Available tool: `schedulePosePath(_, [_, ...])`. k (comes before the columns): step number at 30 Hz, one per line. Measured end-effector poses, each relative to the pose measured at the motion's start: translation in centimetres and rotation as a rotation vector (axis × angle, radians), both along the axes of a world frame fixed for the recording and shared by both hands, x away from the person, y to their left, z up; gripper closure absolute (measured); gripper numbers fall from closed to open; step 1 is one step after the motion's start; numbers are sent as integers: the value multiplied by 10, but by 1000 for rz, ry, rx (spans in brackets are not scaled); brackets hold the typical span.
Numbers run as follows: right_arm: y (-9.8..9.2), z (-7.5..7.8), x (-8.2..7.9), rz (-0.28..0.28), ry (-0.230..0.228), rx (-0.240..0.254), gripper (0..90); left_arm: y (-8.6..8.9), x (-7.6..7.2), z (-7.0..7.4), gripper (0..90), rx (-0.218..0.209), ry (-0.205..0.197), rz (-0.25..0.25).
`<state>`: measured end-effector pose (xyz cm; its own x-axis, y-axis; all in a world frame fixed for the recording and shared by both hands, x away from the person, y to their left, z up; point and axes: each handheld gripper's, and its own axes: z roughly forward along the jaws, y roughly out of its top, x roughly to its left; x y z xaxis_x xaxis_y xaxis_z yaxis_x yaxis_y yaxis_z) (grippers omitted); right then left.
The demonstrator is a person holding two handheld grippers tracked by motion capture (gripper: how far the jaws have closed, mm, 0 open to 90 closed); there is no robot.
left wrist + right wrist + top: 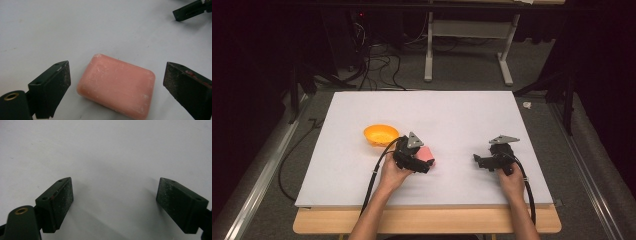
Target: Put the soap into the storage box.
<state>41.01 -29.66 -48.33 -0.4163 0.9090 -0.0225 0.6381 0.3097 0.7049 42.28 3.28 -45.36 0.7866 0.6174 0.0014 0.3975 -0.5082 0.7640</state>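
Observation:
A pink bar of soap (116,86) lies flat on the white table, between the two jaws of my left gripper (116,82). Neither pad touches it; there is a gap on each side, so this gripper is open. From above, the soap (427,154) peeks out at the right of the left gripper (424,162), just right of the orange bowl (381,134). My right gripper (115,200) stands open over bare table with nothing between its jaws. In the high view the right gripper (479,161) sits at the table's right, its jaws pointing left.
The white board (452,115) covers a wooden table (427,222) whose front edge is near the person's forearms. One jaw of the right gripper (190,11) shows at the top right of the left gripper view. Cables and a stand's legs (467,55) lie beyond the far edge.

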Motion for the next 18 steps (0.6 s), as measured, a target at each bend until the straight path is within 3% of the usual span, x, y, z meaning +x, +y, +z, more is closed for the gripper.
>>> schedulePosePath(3, [0, 0, 0, 0, 0, 0, 148, -1, 4, -6, 65, 12, 24, 0])
schedulePosePath(18, [0, 0, 0, 0, 0, 0, 148, -5, 11, -18, 54, 25, 48, -17])
